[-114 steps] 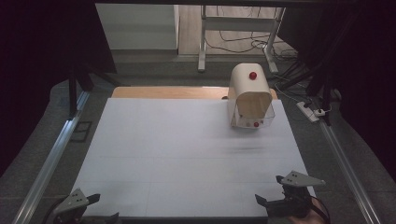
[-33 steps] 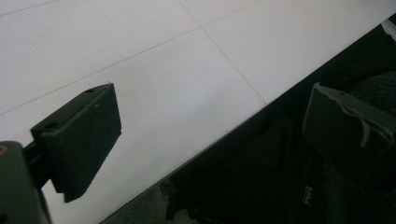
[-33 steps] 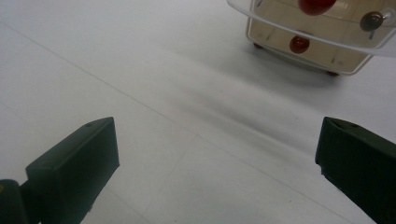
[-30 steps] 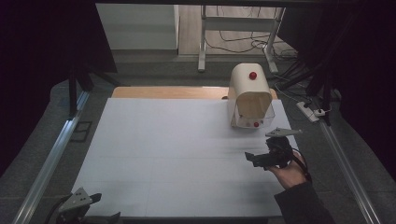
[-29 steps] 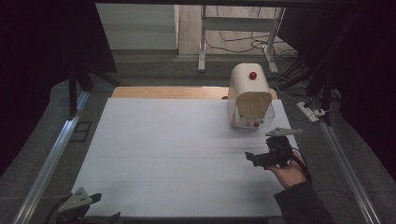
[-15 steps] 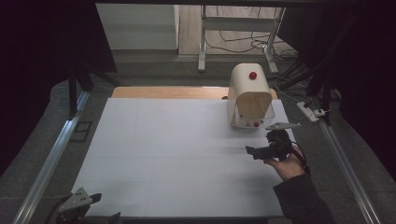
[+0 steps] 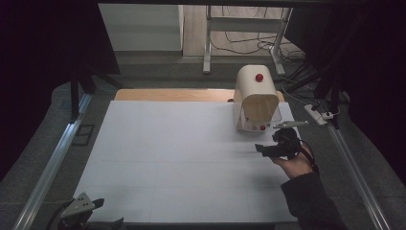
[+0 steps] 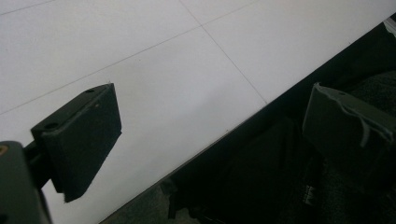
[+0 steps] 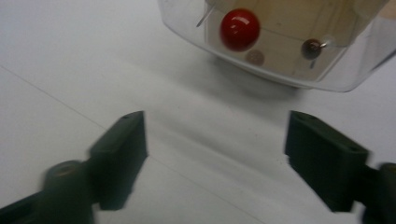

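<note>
A small cream box with a round top stands at the far right part of the white table. It has a clear front cover, and a red knob sits on the lower front, behind that clear cover. Another red knob sits on the round top.

The right gripper is just in front of the box, close to it but not touching. In the right gripper view, the red knob on the front is ahead of the two black jaws and above the gap between them. The jaws have just been closing a little, but they are wide apart and nothing is between them. The table shows through the gap. A hand in a dark sleeve holds this gripper.

The left gripper is far from the box, at the near left edge of the table. Its jaws are wide apart too and hold nothing. One jaw is over the white table and the other is past the edge.
</note>
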A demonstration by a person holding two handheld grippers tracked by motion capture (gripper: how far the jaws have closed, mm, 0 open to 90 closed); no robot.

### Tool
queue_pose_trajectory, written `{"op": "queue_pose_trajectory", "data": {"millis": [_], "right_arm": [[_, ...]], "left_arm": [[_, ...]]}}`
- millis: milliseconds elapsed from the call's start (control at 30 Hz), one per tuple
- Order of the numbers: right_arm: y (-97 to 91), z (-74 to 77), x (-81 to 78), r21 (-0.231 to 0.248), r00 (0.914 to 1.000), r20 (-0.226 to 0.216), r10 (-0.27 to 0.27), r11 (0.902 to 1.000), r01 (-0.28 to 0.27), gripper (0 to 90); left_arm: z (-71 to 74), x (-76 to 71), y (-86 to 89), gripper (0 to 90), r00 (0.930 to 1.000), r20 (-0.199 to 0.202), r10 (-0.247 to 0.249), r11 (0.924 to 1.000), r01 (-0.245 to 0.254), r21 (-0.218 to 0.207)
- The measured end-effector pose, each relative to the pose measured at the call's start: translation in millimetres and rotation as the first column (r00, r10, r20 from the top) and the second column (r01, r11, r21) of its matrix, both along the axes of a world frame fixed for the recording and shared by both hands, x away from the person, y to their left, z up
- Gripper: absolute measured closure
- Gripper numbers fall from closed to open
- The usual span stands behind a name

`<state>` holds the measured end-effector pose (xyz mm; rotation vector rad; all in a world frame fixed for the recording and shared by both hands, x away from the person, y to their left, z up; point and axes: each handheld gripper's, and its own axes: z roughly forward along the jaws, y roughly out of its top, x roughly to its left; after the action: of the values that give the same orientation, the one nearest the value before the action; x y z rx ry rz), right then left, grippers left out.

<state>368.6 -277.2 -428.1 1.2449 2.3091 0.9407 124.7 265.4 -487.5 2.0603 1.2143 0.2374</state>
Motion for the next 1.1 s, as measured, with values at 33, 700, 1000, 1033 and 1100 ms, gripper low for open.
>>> {"op": "queue_pose_trajectory", "data": {"millis": [33,700,1000,1033,1100], "right_arm": [[-1.2,1.2,0.6,0.004,1.0000,0.000,0.001,1.0000,-0.001,30.0],[-5.6,6.5,20.7,-0.026,0.9996,0.028,-0.003,0.9996,0.004,89.0],[-3.5,5.9,27.3,-0.042,0.9990,0.040,-0.020,0.9989,0.022,89.1],[-3.3,5.8,27.8,-0.041,0.9990,0.040,-0.022,0.9989,0.024,89.2],[-2.9,5.4,29.0,-0.035,0.9988,0.040,-0.027,0.9990,0.028,89.1]], "left_arm": [[0.0,0.1,0.0,5.2,1.0000,0.000,0.000,1.0000,0.000,0.000],[-0.2,0.5,-0.1,5.4,1.0000,-0.003,-0.001,1.0000,0.001,-0.001],[-0.2,0.6,-0.6,5.7,1.0000,-0.004,0.000,1.0000,0.000,0.004],[-0.2,0.7,-0.7,5.7,1.0000,-0.004,0.000,1.0000,0.000,0.005],[-0.2,0.7,-0.9,5.7,1.0000,-0.003,-0.001,1.0000,0.001,0.006]]}}
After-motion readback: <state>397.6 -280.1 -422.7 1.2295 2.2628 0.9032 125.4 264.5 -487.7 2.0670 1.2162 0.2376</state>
